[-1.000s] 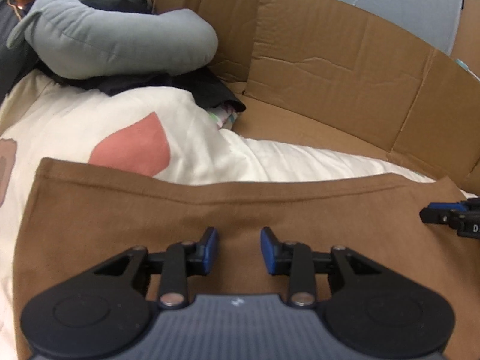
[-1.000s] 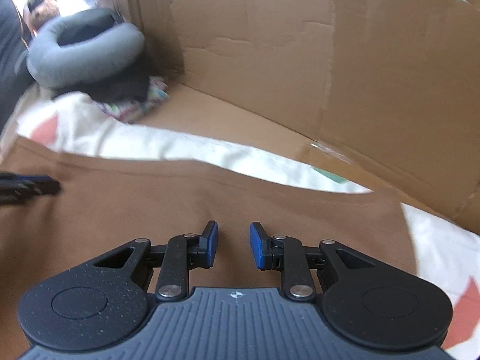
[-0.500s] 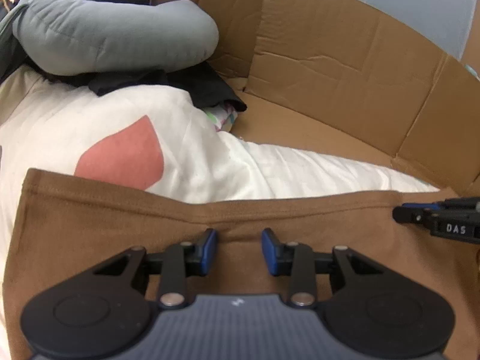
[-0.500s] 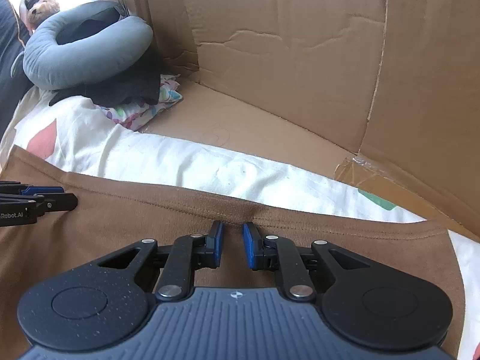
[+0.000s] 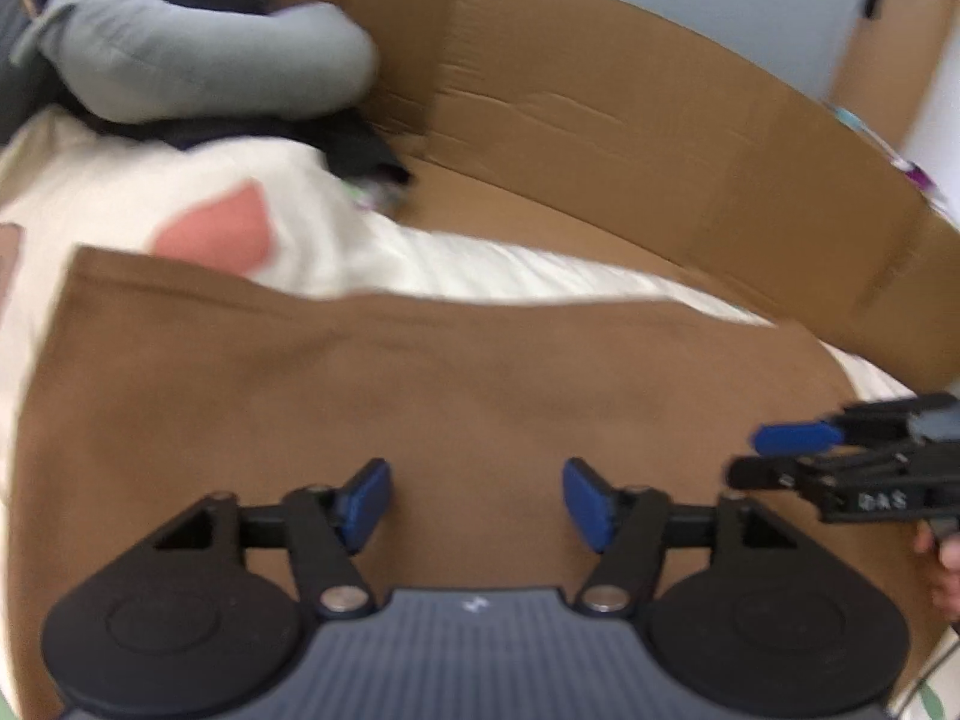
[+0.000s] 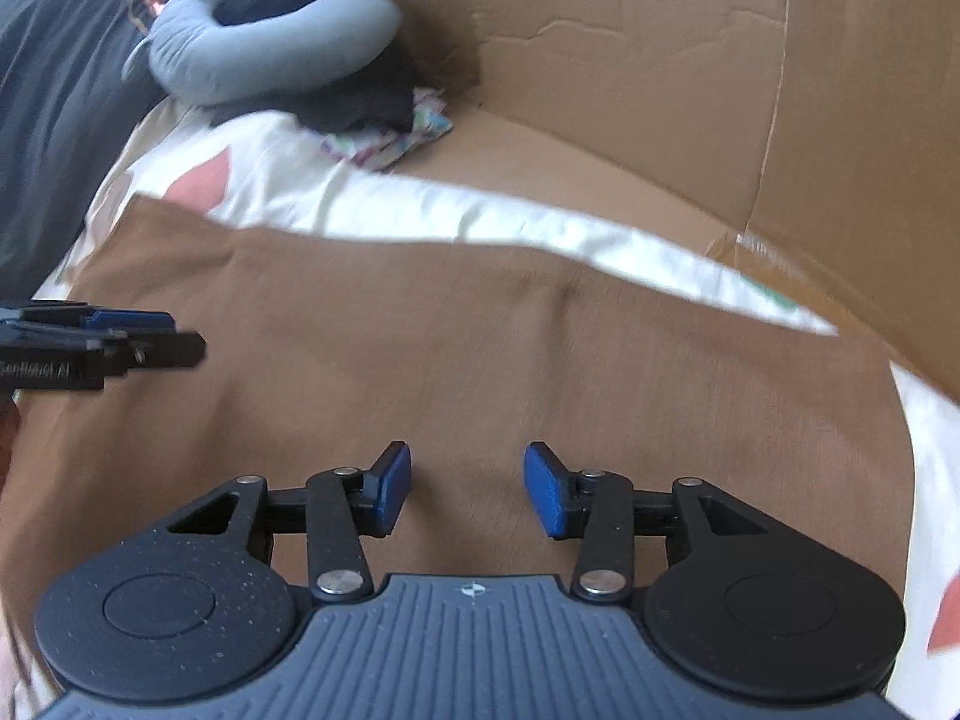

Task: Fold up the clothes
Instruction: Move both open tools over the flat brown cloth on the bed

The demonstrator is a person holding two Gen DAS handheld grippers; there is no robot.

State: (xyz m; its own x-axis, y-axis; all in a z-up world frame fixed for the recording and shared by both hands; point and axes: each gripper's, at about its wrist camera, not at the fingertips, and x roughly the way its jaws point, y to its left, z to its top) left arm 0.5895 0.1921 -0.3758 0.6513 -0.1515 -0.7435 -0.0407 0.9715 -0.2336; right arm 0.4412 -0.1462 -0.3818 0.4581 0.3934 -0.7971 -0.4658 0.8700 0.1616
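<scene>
- The flat brown knit garment [image 5: 456, 396] lies spread over a cream bedsheet with coral patches [image 5: 210, 228], its far hem running straight across, with a brown cardboard wall [image 5: 660, 138] beyond it.
- The left gripper [image 5: 477, 501] hangs over the near part of the cloth with its blue pads spread wide, holding nothing.
- The right gripper [image 6: 468, 492] is likewise spread and empty above the cloth's right half; a faint crease rises ahead of it.
- The garment looks light, soft and limp: it would likely sag and drag on the sheet, not slide stiffly.
- Best hold is probably the stitched far hem or its corners, one claw each; blur makes the exact seam hard to place.
- A grey curved neck pillow [image 6: 270, 30] sits well apart at the far left.
</scene>
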